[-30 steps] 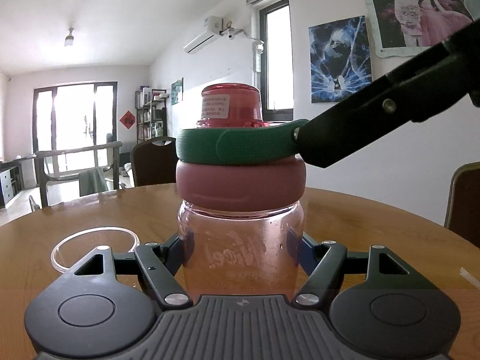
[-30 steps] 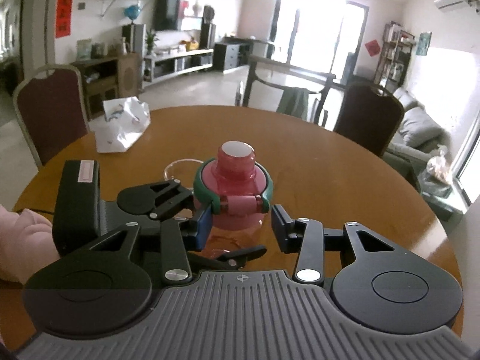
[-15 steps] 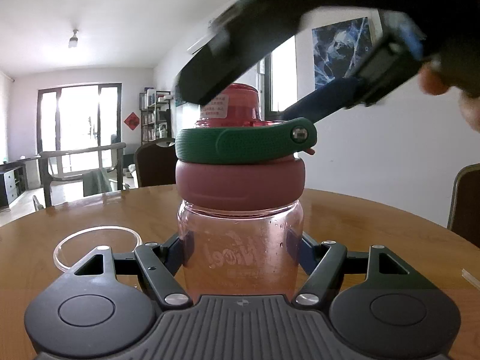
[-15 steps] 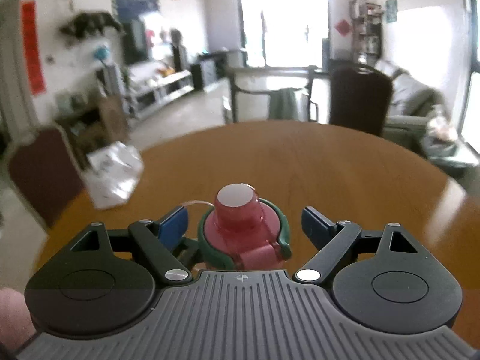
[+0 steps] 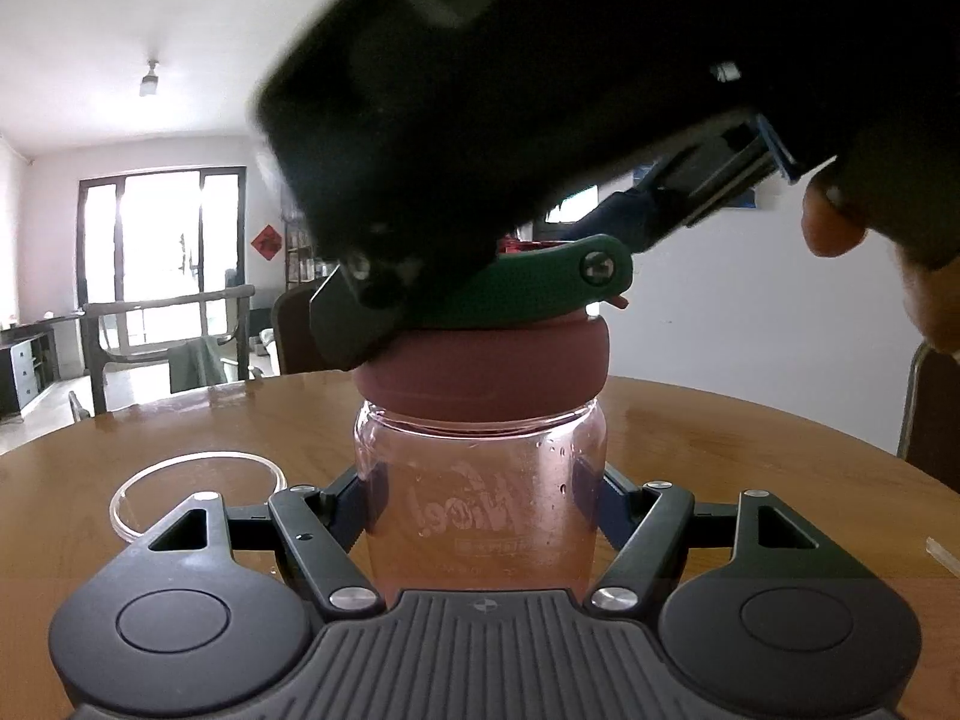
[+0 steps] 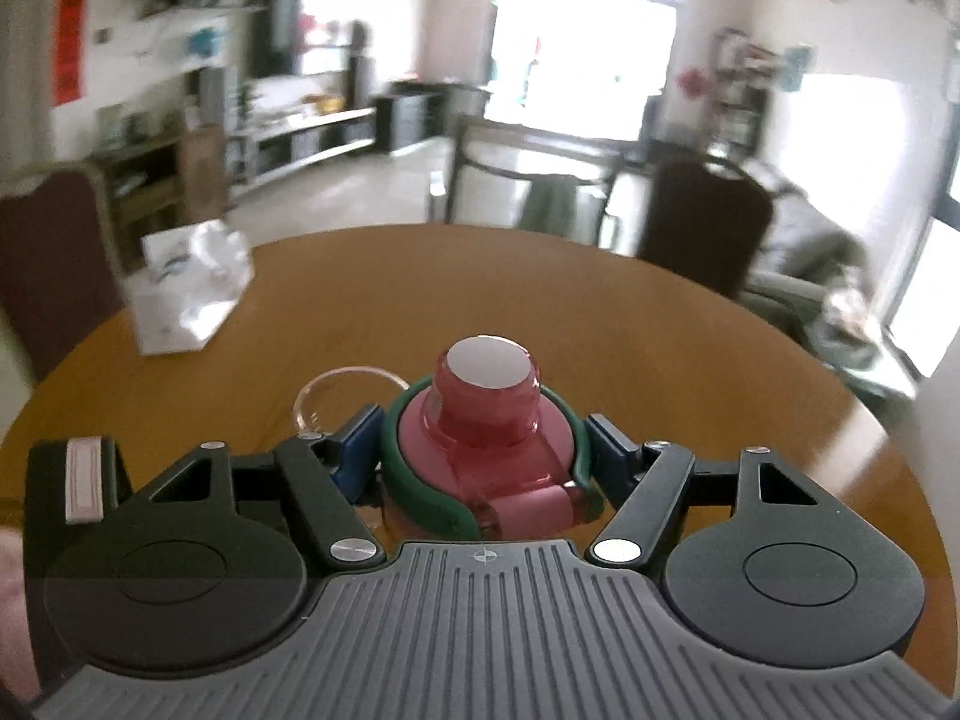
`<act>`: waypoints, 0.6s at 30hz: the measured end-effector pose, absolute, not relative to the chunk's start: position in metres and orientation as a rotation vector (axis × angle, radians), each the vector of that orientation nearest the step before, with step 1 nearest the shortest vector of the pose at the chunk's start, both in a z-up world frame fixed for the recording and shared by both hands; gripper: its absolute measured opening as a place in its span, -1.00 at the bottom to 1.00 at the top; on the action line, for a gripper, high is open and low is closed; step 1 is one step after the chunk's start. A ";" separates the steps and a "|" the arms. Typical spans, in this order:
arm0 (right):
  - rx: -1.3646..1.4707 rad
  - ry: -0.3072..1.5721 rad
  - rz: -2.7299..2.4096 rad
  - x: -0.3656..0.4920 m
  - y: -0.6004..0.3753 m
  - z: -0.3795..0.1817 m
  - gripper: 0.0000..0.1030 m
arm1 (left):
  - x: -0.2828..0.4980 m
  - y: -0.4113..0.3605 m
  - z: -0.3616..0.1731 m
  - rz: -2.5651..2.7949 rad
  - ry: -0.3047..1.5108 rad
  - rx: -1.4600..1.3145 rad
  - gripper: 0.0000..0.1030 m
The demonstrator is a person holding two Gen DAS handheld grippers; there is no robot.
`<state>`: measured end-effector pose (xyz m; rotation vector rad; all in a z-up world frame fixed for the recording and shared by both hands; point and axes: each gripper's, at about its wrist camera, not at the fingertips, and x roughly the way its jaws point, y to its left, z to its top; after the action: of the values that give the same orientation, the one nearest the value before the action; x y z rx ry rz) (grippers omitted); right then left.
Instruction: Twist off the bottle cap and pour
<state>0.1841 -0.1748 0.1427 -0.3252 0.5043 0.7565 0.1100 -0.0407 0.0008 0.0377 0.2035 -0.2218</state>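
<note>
While my left gripper [image 5: 483, 495] clamps the bottle [image 5: 480, 492], my right gripper [image 6: 483, 450] sits closed around its cap [image 6: 486, 414] from above.

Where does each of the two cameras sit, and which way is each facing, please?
Left wrist: low at table height, looking level at the bottle clamped in the left tool; the right tool's dark body looms above, a fingertip beside it.
Right wrist: above the bottle, looking down and forward over the cap, with the right tool around the green handle ring; the left tool's body shows at left.
Shared: bottle, ring, wooden table, clear glass rim.
</note>
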 end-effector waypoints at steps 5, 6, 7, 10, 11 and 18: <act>-0.424 0.526 0.928 0.202 -0.180 0.149 0.40 | 0.112 -0.038 0.000 -0.240 0.205 0.038 0.37; -0.441 0.526 0.958 0.205 -0.180 0.150 0.40 | 0.112 -0.037 0.000 -0.245 0.205 0.036 0.37; -0.458 0.526 0.988 0.207 -0.181 0.151 0.40 | 0.113 -0.036 0.000 -0.249 0.205 0.035 0.37; -0.535 0.507 1.146 0.220 -0.189 0.152 0.42 | 0.115 -0.034 0.000 -0.264 0.209 0.030 0.37; -0.542 0.507 1.178 0.223 -0.191 0.152 0.42 | 0.116 -0.033 0.000 -0.272 0.211 0.027 0.37; -0.506 0.448 1.009 0.196 -0.183 0.140 0.75 | 0.117 -0.035 0.000 -0.263 0.212 0.022 0.38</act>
<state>0.1959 -0.1831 0.1402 -0.5061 0.4482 1.0087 0.1168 -0.0348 -0.0004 0.0223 0.2119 -0.2630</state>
